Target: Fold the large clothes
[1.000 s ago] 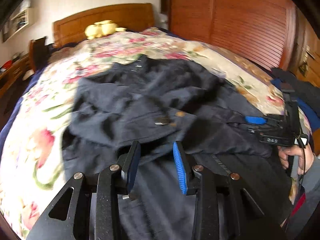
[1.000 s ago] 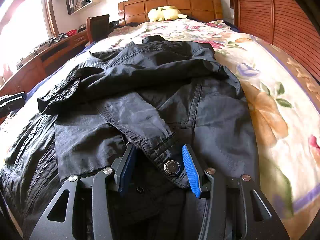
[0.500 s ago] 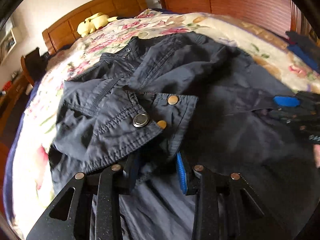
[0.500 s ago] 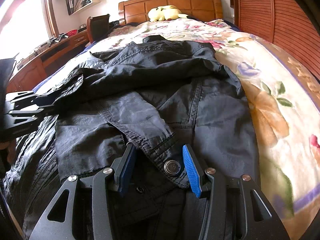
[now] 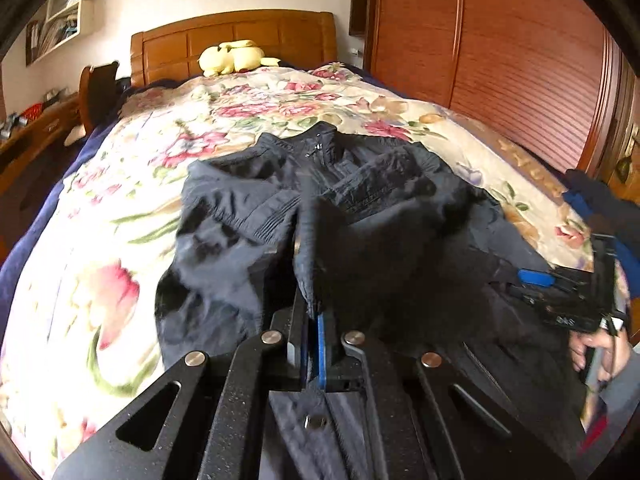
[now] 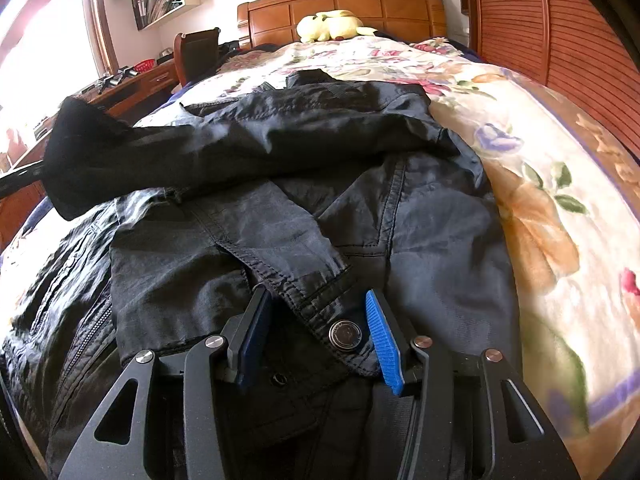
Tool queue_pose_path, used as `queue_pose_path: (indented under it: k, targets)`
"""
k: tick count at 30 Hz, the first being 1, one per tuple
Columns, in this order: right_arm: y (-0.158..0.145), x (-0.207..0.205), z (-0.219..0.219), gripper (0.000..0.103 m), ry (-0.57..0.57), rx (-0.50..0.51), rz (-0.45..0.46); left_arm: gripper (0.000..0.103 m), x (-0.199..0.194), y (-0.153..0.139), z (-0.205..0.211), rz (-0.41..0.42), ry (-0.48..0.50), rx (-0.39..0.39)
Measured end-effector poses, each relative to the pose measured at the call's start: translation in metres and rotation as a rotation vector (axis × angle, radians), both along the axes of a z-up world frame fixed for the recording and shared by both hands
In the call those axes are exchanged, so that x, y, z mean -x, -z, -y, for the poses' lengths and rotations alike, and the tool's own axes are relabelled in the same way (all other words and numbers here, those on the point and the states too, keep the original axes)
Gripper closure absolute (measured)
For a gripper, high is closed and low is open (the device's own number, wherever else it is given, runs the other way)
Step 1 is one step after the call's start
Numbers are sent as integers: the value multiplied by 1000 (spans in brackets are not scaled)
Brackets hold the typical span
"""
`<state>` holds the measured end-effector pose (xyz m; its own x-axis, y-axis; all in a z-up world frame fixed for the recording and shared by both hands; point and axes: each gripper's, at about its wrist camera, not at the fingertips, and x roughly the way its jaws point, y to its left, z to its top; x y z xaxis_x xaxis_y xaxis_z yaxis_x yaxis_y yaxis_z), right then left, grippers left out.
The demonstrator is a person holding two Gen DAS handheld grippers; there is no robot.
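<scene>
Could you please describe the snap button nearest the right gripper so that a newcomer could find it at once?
Start at the floral bedspread and find the dark jacket spread on it. Follow its folded sleeve to the cuff between the right gripper fingers. The snap button is the round silvery metal disc there, beside the bright blue pad.

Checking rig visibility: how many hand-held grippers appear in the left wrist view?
2. The left hand-held gripper is at bottom centre, its jaws just closed on a fold of the jacket. The right hand-held gripper is at the right edge, over the jacket.
</scene>
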<state>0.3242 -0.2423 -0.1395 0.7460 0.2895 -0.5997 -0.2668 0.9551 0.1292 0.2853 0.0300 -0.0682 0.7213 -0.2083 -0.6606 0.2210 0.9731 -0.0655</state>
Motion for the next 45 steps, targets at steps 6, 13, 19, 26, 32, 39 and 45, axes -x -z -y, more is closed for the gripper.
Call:
queue_pose_path:
  k: [6, 13, 19, 26, 32, 39, 45]
  targets:
    - [0, 0, 0, 52, 1, 2, 2, 99, 29, 28, -3, -119, 28, 16]
    - [0, -1, 0, 52, 1, 8, 3, 75, 63, 37, 4, -89, 35, -63]
    - [0, -1, 0, 52, 1, 10, 3, 67, 80, 31, -8, -65, 24, -44]
    - [0, -1, 0, 52, 0, 11, 3, 66, 103, 38, -21, -67, -11, -49]
    - [0, -1, 0, 52, 1, 11, 3, 66, 126, 45, -40, -75, -60, -38]
    - [0, -1, 0, 52, 1, 15, 4, 66, 150, 53, -61, -87, -119, -43]
    - [0, 0, -1, 52, 2, 24, 4, 66, 160, 61, -71, -105, -155, -47]
